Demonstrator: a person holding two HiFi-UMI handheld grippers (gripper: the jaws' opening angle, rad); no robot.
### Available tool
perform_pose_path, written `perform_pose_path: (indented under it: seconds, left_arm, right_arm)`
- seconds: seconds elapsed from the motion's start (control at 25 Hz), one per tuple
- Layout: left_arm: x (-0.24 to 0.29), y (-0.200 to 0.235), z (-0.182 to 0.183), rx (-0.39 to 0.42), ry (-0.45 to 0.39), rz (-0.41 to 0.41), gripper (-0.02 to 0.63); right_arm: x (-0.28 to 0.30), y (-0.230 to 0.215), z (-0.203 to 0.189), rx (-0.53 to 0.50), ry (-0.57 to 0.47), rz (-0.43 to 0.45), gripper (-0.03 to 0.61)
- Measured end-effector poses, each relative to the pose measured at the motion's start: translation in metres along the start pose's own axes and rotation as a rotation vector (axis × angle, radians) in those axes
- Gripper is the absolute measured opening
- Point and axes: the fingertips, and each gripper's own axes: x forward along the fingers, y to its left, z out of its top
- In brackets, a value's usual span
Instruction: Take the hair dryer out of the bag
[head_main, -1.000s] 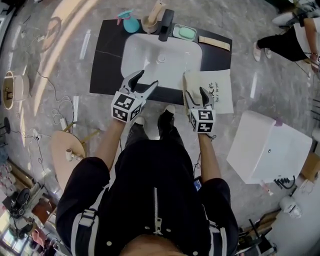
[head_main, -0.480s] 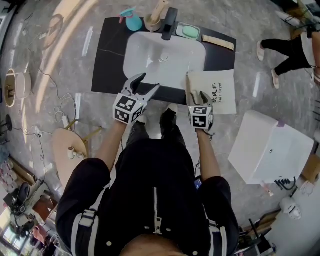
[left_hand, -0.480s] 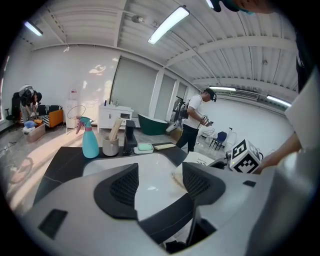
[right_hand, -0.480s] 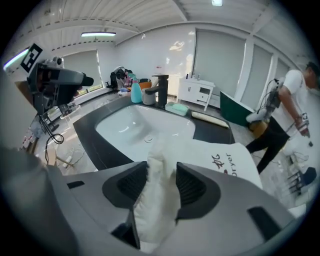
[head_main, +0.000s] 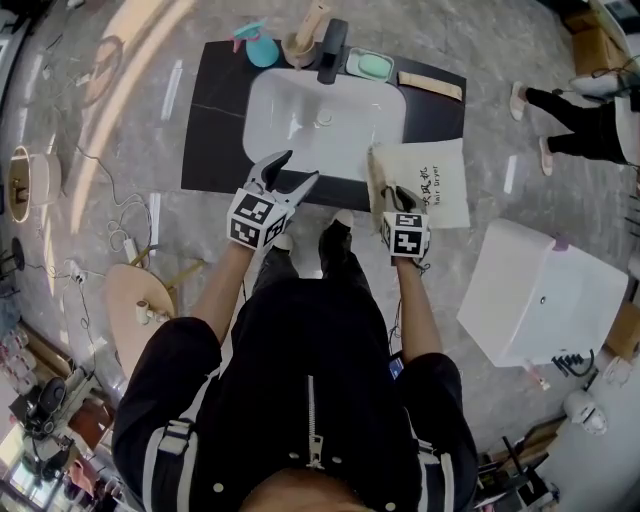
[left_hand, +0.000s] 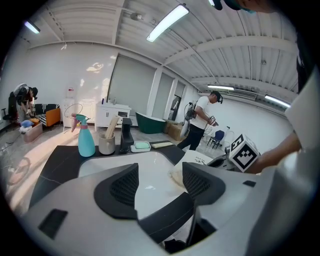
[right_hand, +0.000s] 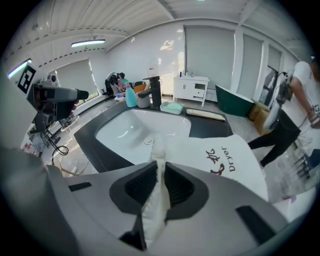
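Observation:
A cream cloth bag with dark lettering lies on the right end of the black counter, beside the white sink. No hair dryer shows; the bag's inside is hidden. My right gripper is at the bag's left edge. In the right gripper view its jaws are closing, and the pads pinch a bunched fold of the bag between the right gripper's fingers. My left gripper hovers open over the sink's front rim. In the left gripper view nothing lies between the left gripper's jaws.
At the back of the counter stand a teal spray bottle, a cup of tools, a black faucet, a green soap dish and a wooden strip. A white box sits right; a person's legs are at the far right.
My right gripper has dropped onto the bag's left edge and its jaws have closed from wide open onto the cloth. The left gripper has stayed in place.

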Motion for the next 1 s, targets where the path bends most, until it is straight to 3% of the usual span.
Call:
perform_pose_path:
  seconds: [0.52, 0.84, 1.0]
  left_arm:
    - [0.03, -0.028, -0.016, 0.035, 0.075, -0.094, 0.282]
    - [0.053, -0.056, -0.022, 0.059, 0.129, -0.186, 0.282]
    - [0.066, -0.075, -0.029, 0.077, 0.168, -0.243, 0.282]
  right_arm:
    - [-0.023, -0.01, 0.01, 0.062, -0.08, 0.097, 0.055]
    - [-0.037, -0.019, 0.018, 0.062, -0.133, 0.138, 0.055]
    - [-0.044, -0.025, 0.02, 0.11, -0.157, 0.164, 0.054]
